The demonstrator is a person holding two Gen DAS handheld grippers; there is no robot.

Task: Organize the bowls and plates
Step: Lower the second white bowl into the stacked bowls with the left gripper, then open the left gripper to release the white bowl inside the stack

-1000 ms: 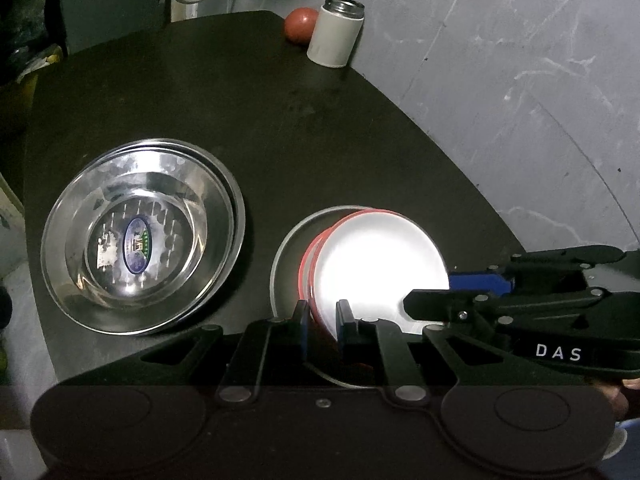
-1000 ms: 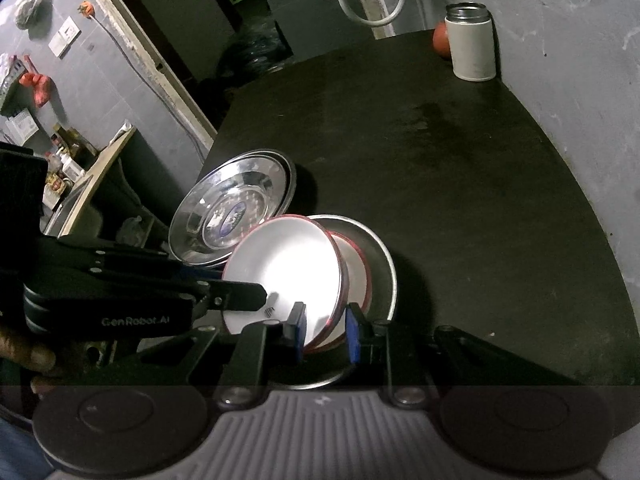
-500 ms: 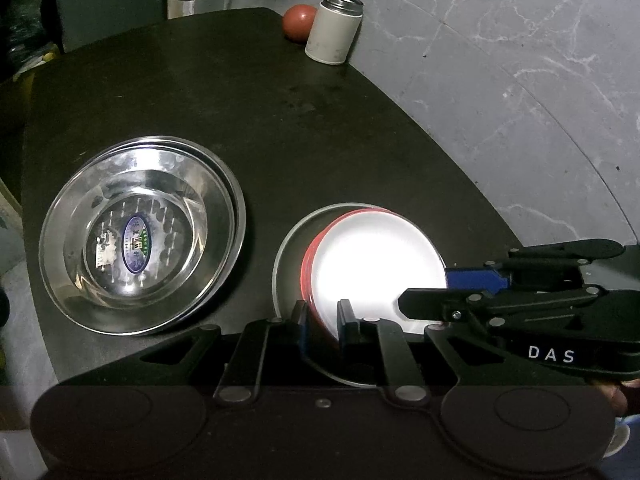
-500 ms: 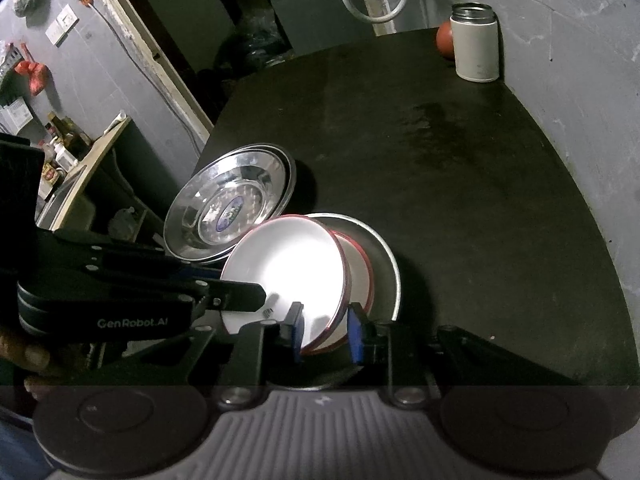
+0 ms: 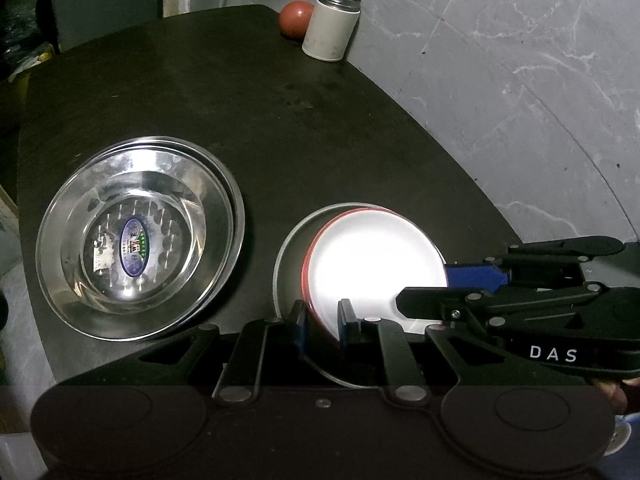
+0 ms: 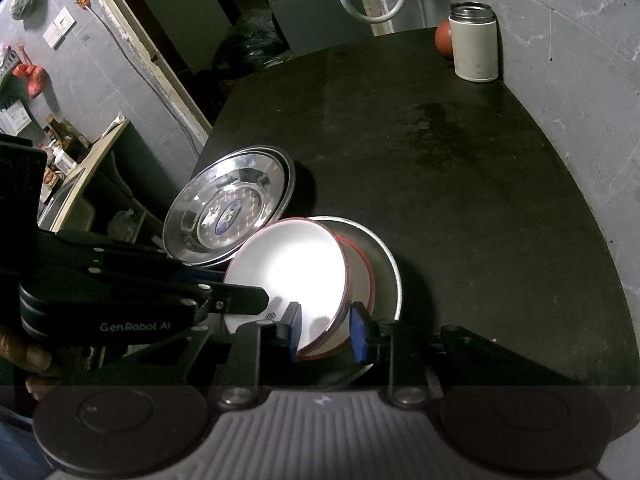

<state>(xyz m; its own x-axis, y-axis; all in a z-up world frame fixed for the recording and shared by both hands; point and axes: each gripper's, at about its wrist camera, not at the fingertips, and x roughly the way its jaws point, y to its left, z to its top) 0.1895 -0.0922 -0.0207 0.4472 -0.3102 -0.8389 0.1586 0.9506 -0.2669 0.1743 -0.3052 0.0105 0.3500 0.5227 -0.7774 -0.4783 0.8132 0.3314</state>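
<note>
"DAS" stands on the right gripper (image 5: 424, 284); "GenRobot.AI" on the left gripper (image 6: 240, 292).

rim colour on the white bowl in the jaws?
Red rim on the white bowl; clearest in the right wrist view.

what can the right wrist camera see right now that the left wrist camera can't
Only the right wrist view shows the room beyond the table: the wall switch plate, a red bag hanging on the wall, and a cluttered side counter. It also shows a second red-rimmed bowl under the tilted top one.

Only the left wrist view shows the "DAS" lettering on the right gripper.

Both show the black table, the stacked steel plates, the white red-rimmed bowl inside a steel plate, the white canister and the red ball.
</note>
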